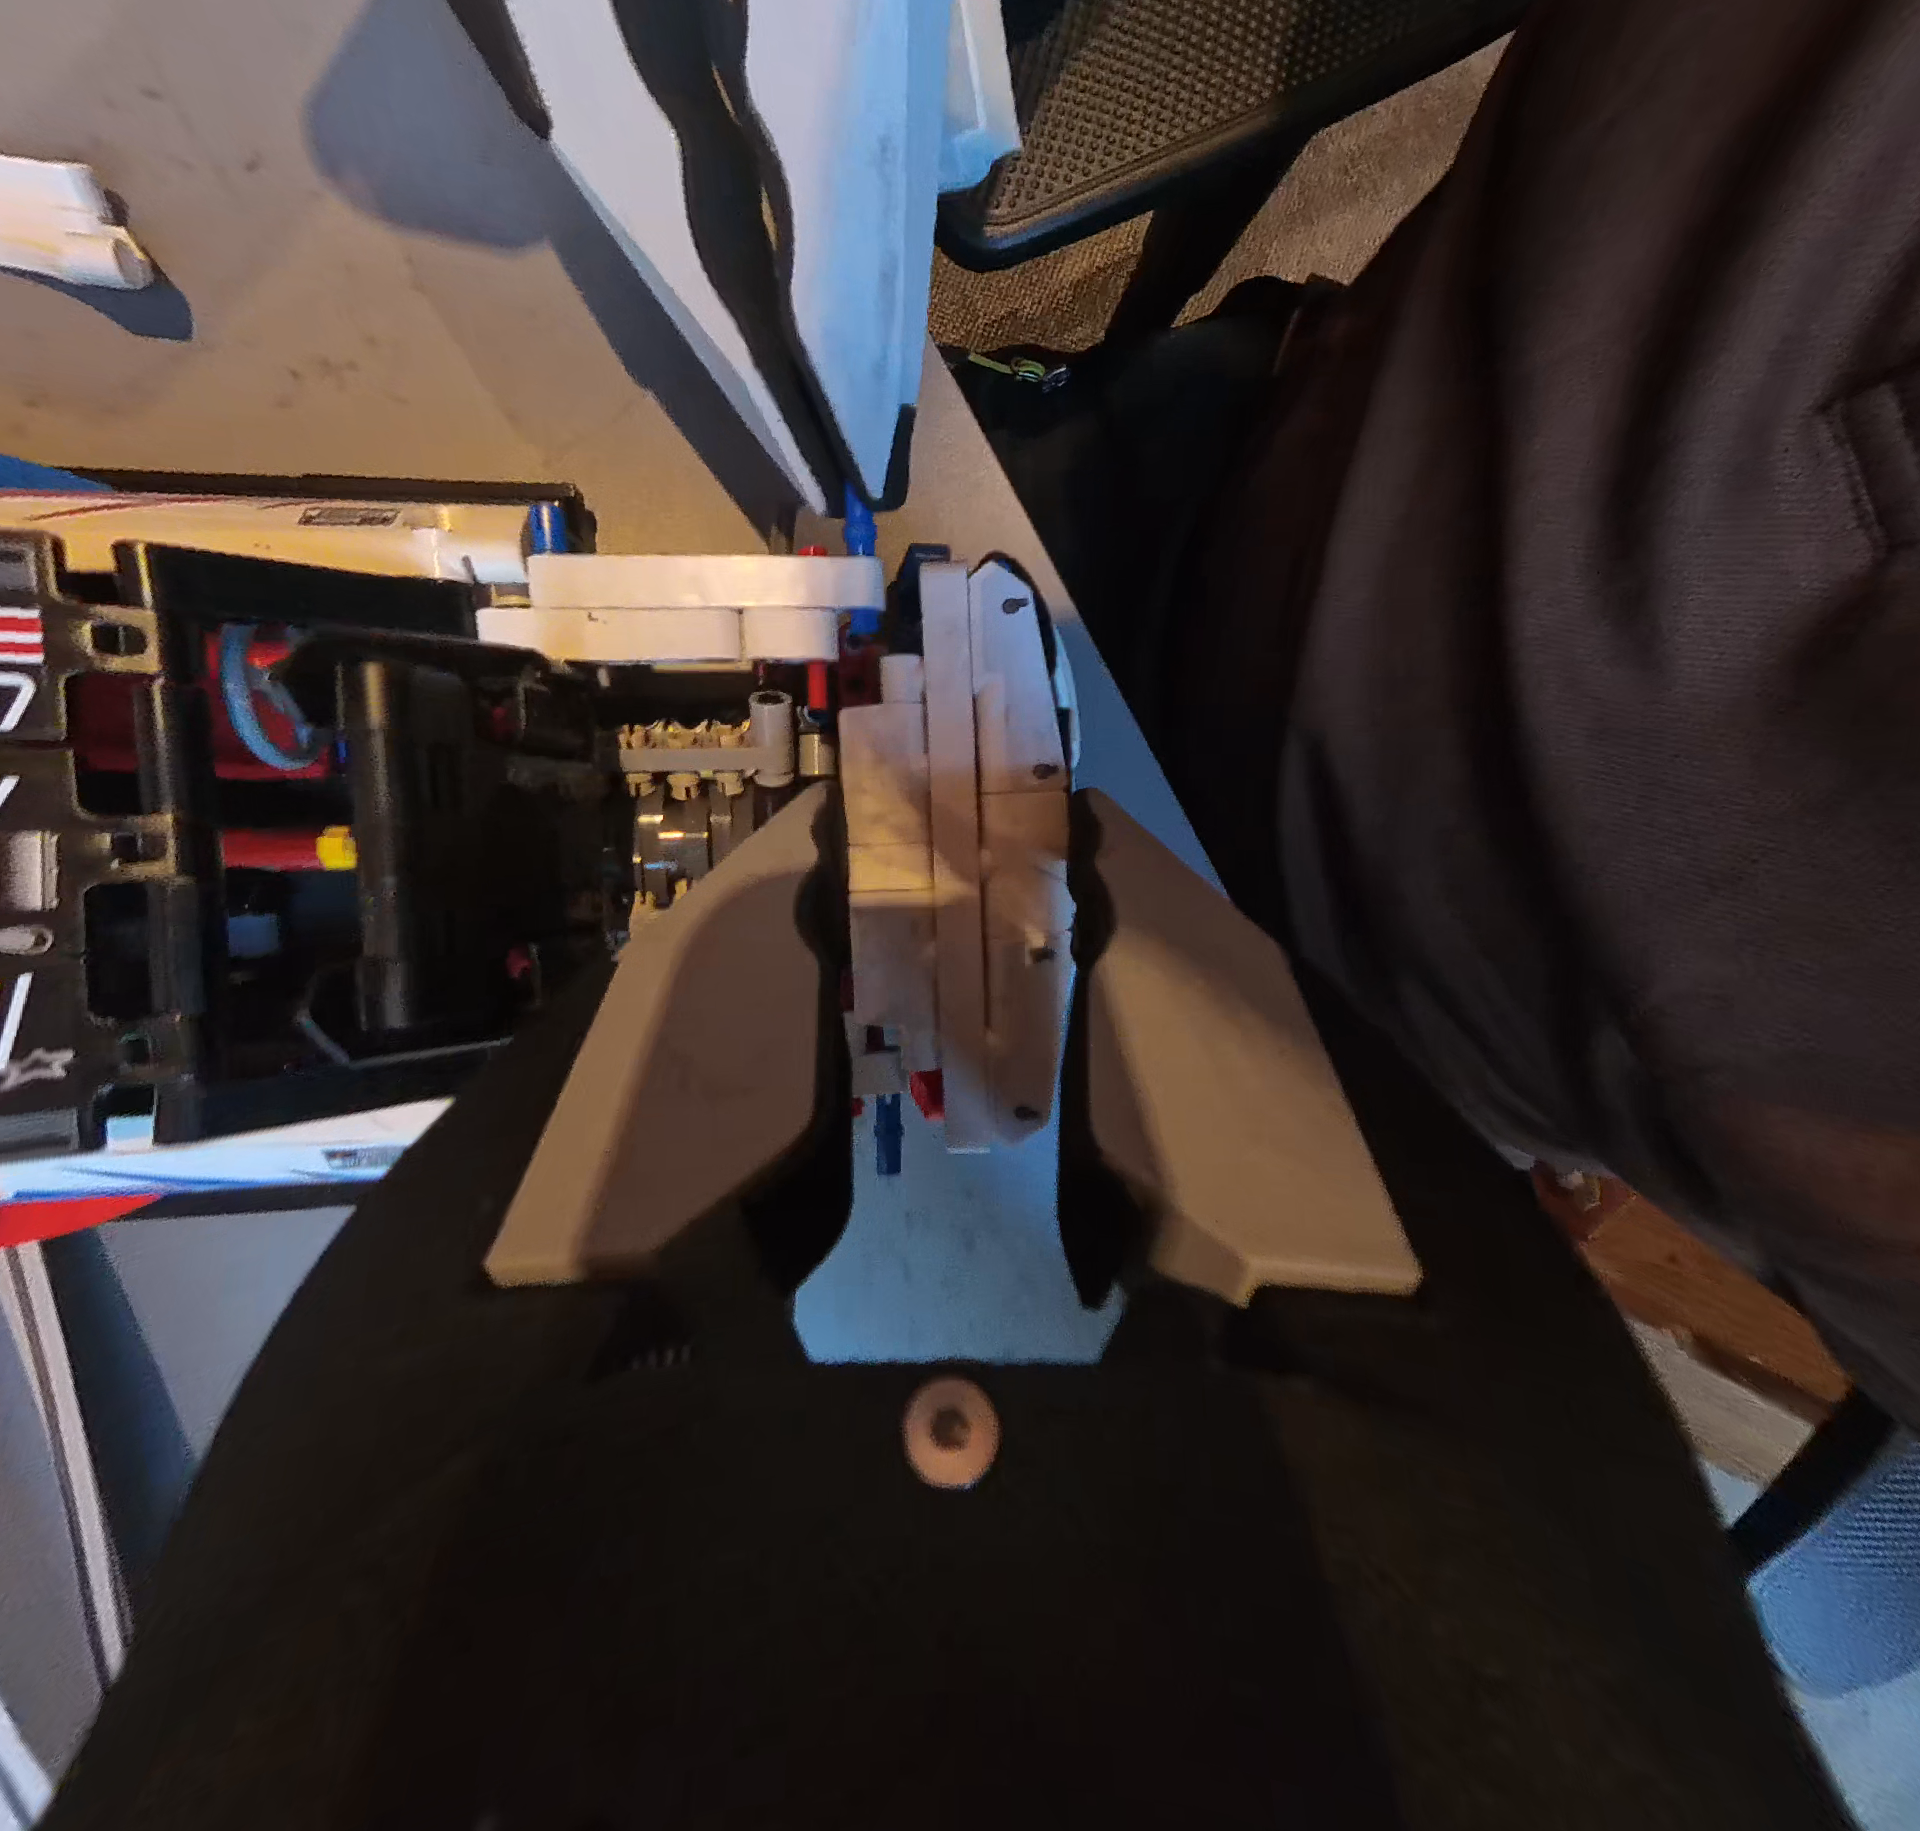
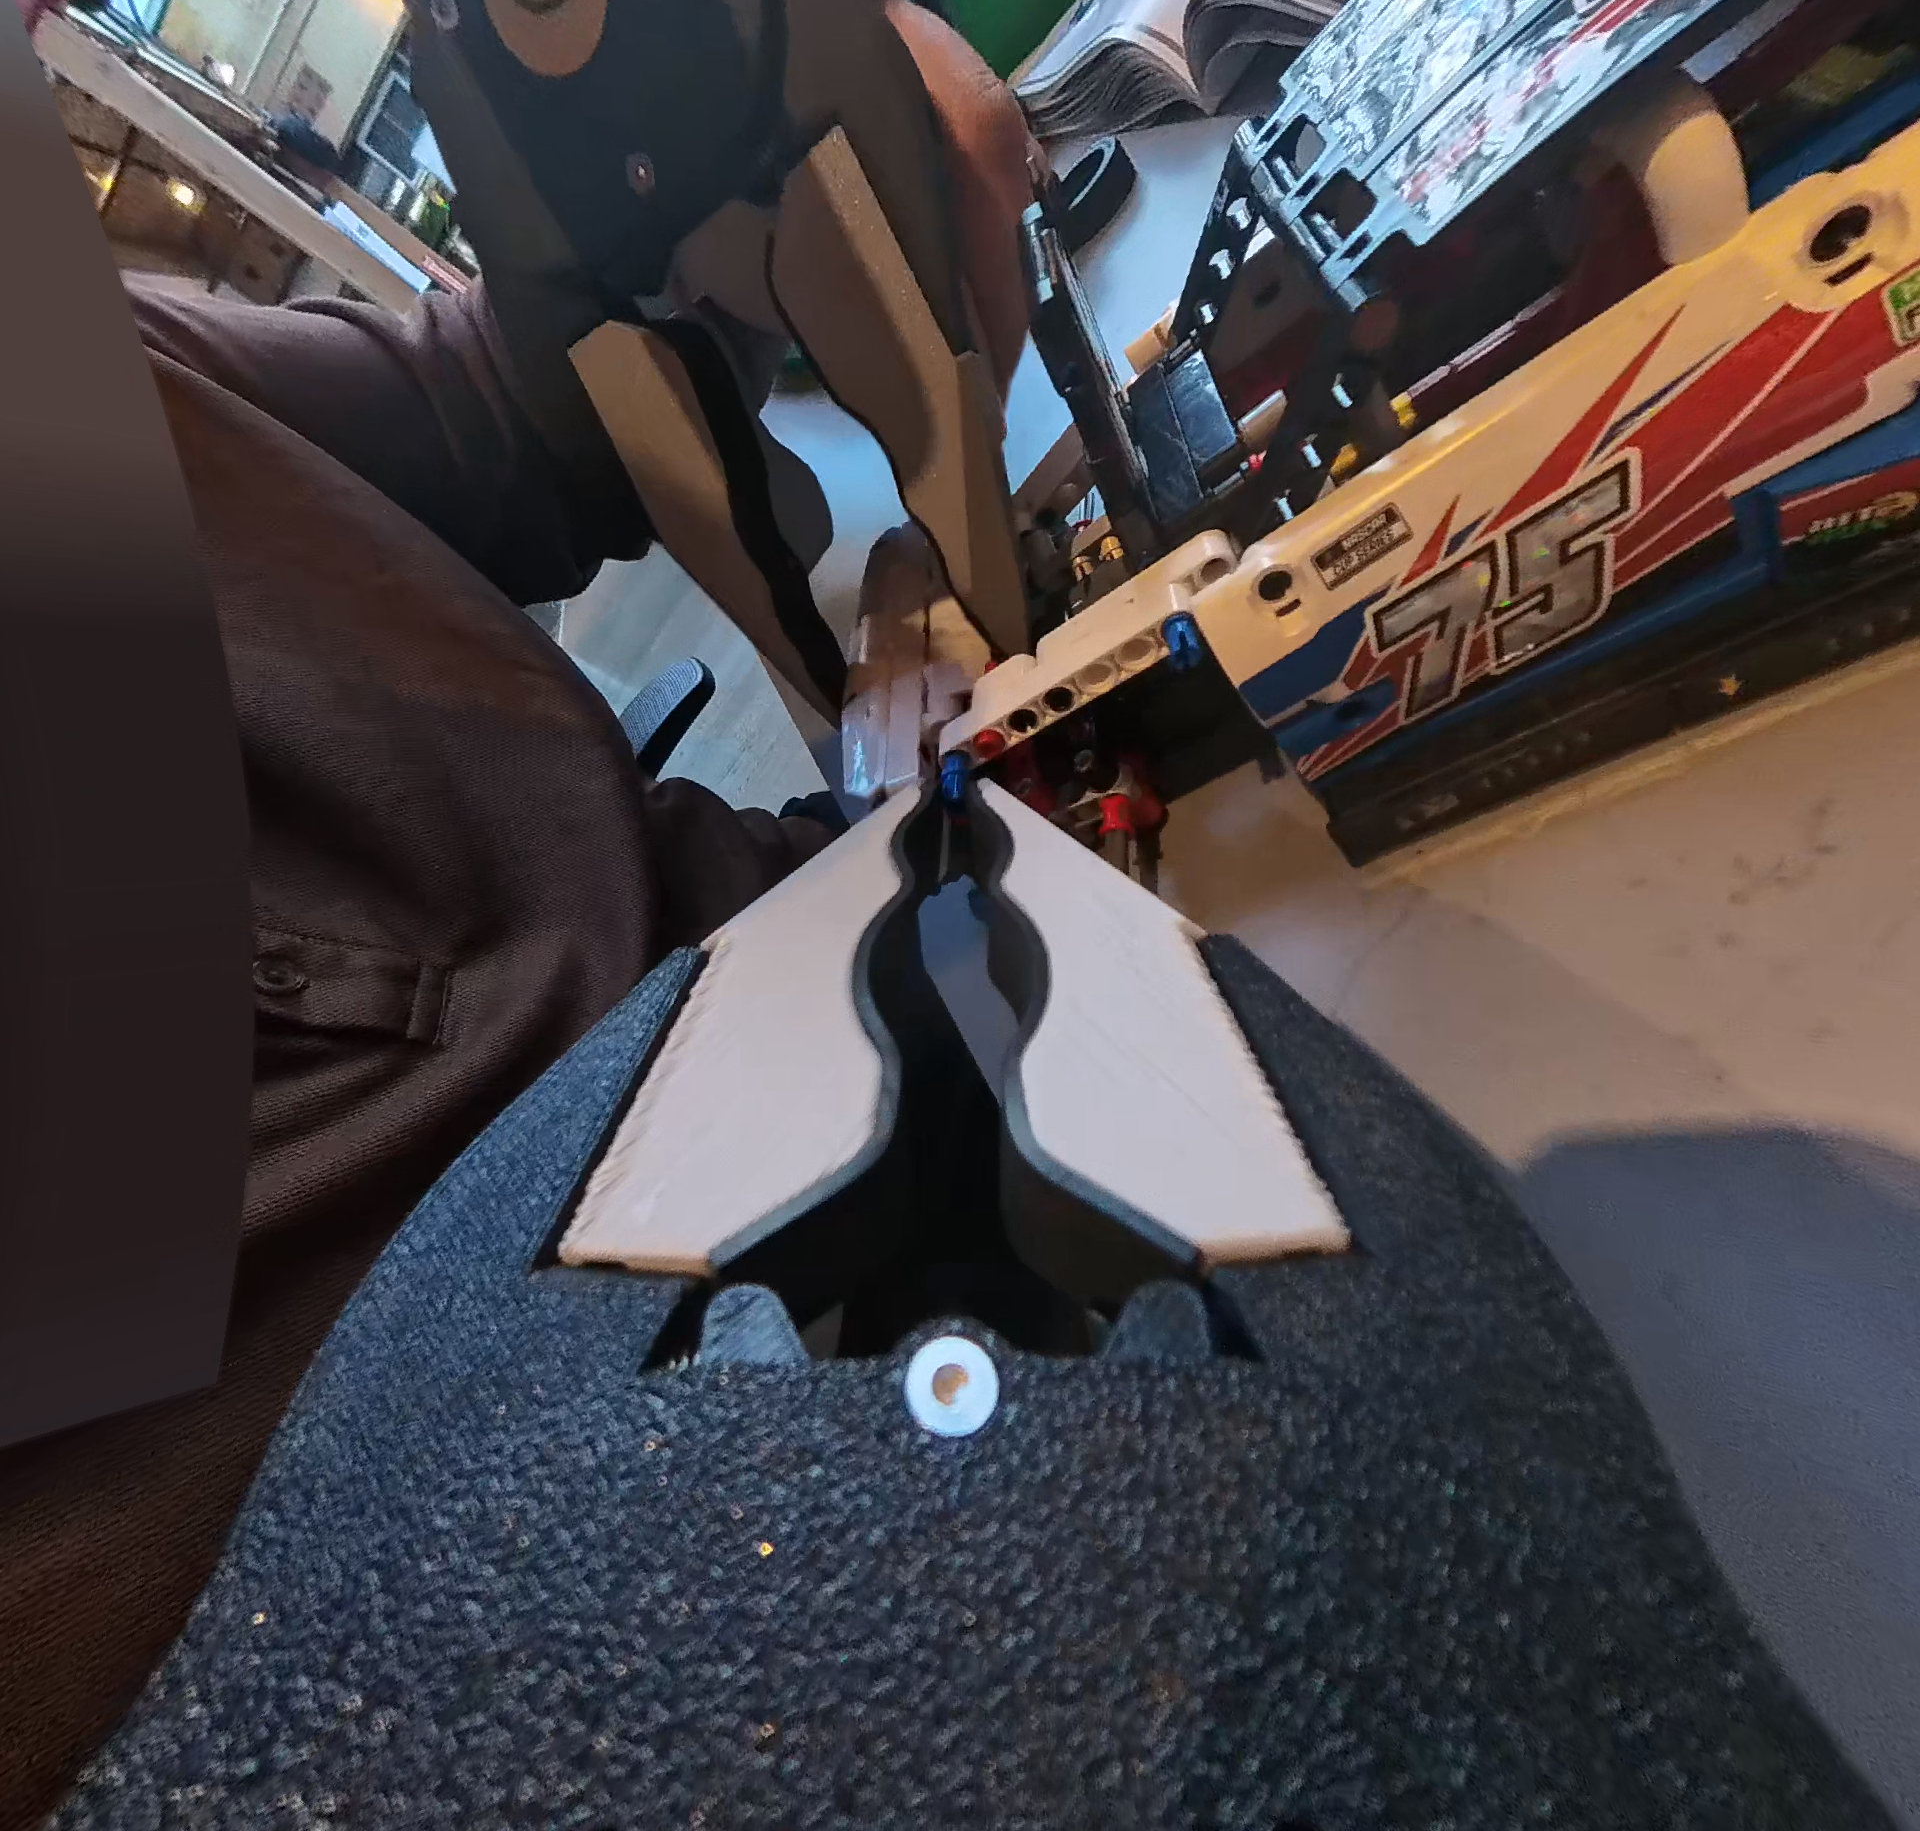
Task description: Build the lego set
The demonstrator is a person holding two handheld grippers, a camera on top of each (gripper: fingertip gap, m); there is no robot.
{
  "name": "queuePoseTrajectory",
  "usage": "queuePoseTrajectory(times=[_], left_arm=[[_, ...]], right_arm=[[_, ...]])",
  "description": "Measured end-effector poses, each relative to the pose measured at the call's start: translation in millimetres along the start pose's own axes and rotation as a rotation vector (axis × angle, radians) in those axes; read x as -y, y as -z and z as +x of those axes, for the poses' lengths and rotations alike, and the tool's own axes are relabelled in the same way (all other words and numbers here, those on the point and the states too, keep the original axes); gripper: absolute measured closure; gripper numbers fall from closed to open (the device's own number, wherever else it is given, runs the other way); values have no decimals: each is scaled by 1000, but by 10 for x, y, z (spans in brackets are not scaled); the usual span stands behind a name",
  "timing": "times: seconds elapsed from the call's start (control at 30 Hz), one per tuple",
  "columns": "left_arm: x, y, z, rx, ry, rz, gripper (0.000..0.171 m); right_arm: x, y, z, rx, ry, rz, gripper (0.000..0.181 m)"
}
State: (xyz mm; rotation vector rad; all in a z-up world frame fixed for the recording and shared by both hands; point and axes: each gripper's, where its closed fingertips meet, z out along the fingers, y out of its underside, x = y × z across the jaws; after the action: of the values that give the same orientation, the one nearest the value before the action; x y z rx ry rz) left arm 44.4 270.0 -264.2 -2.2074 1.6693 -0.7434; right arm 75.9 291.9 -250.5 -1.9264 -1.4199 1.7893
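A Lego race car [image 2: 1558,586] with white, red and blue side panels lies on the pale table; it also shows in the left wrist view [image 1: 312,794]. My left gripper [image 1: 951,815] is shut on a white sub-assembly [image 1: 966,950] at the car's end. In the right wrist view the left gripper [image 2: 914,669] comes down from above onto that sub-assembly [image 2: 888,711]. My right gripper [image 2: 951,805] is shut on a blue pin [image 2: 954,771] at the end of a white holed beam [image 2: 1091,664]. In the left wrist view the right gripper [image 1: 868,493] holds the pin [image 1: 857,534] against the beam [image 1: 707,586].
An open instruction booklet [image 2: 1195,25] and a black tyre [image 2: 1091,181] lie behind the car. A loose white piece [image 1: 62,223] lies on the table [image 1: 260,171]. The person's dark brown clothing [image 1: 1558,638] and a chair [image 1: 1195,67] are beyond the table edge.
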Motion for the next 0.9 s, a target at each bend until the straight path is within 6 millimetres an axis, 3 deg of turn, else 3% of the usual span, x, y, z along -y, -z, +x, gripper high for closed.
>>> queuePoseTrajectory(times=[0.37,0.9], left_arm=[[26,15,-60,-13,8,1,131],[5,32,-23,129,-33,55,131]], right_arm=[[-16,-23,-7,29,-8,-14,177],[-26,-68,-31,57,-11,-55,177]])
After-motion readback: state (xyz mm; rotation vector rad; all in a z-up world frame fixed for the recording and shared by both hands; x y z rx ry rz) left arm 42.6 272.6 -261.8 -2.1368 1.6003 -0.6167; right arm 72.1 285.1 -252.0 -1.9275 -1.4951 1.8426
